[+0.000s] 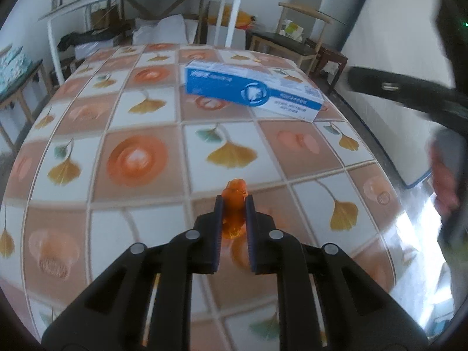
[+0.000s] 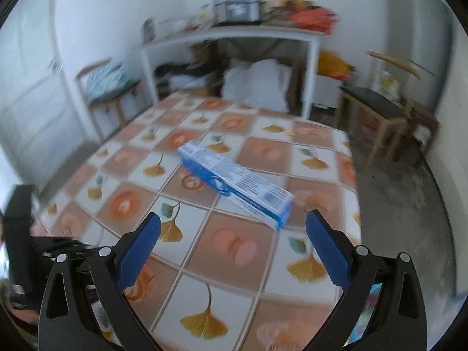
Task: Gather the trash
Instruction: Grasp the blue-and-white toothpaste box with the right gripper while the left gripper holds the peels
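Currently the left tool is seen closed on a small orange, translucent piece of trash; the blue pads are pressed against its two sides, and its crumpled top is seen sticking out just beyond the fingertips. Whether the piece rests on the counter or is held slightly above it cannot be told. The surface below is covered with a glossy cloth printed in squares of orange fruit and yellow ginkgo leaves. Farther out on that cloth, well apart from the left tool, a long blue and white box is laid flat, at an angle to the squares.

The right tool is held with its blue pads spread wide and nothing between them. It is pointed down at the counter, and the near end of the blue and white box is seen just beyond and between its fingertips, not touched by either pad. The right wrist view is blurred.

Beyond the counter, a white shelf unit loaded with assorted items is set against the wall, with white bags beneath it. A wooden chair with a dark seat is placed to the right.
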Tool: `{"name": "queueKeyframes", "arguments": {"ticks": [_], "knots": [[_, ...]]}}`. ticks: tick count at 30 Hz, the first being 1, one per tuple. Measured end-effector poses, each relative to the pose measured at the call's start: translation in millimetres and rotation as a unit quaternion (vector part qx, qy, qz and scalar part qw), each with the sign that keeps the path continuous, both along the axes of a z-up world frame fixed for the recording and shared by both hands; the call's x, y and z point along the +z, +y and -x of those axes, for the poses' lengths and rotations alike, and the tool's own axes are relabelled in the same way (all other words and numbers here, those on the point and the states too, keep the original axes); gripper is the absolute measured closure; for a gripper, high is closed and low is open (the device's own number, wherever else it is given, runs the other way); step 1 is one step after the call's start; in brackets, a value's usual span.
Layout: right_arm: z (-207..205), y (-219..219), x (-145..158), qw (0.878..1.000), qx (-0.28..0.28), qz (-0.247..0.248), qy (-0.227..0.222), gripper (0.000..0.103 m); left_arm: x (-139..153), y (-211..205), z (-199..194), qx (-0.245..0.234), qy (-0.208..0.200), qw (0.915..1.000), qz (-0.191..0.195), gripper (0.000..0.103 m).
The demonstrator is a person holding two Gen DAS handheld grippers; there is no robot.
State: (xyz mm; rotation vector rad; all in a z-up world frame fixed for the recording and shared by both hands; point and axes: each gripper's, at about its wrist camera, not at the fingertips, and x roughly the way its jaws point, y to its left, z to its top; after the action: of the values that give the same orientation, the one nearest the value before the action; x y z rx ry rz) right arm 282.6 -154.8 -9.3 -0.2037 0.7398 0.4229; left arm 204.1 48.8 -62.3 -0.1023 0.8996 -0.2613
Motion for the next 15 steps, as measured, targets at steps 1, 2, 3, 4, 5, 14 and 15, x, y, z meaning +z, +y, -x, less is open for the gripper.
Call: {"name": "queueKeyframes", "arguments": {"ticks": [1,2,3,4,5,14,15], "knots": [[-7,8,-3,1.0,0.014,0.014,-0.002,0.007,0,4,4,0.004,0.001,1.0,0.001,0.09],[-20,20,-9,0.999,0.038,0.036,-0.002,0.007,-1,9,10,0.01,0.001,0.9999,0.002,0.09],[-32,28,-14,0.997,0.05,0.053,0.0,0.007,-1,14,13,0.014,0.002,0.9999,0.003,0.09],[-41,33,-19,0.996,0.058,0.061,0.006,0.007,-2,18,18,0.018,0.005,0.9998,0.005,0.09],[-58,40,-26,0.995,0.065,0.067,0.025,0.007,-3,21,21,0.02,0.007,0.9997,0.008,0.09],[-141,54,-61,0.986,0.051,0.06,0.15,0.007,-4,38,34,0.032,0.008,0.9993,0.016,0.09],[-142,54,-65,0.983,0.05,0.058,0.167,0.007,-3,38,34,0.032,0.008,0.9993,0.016,0.09]]}}
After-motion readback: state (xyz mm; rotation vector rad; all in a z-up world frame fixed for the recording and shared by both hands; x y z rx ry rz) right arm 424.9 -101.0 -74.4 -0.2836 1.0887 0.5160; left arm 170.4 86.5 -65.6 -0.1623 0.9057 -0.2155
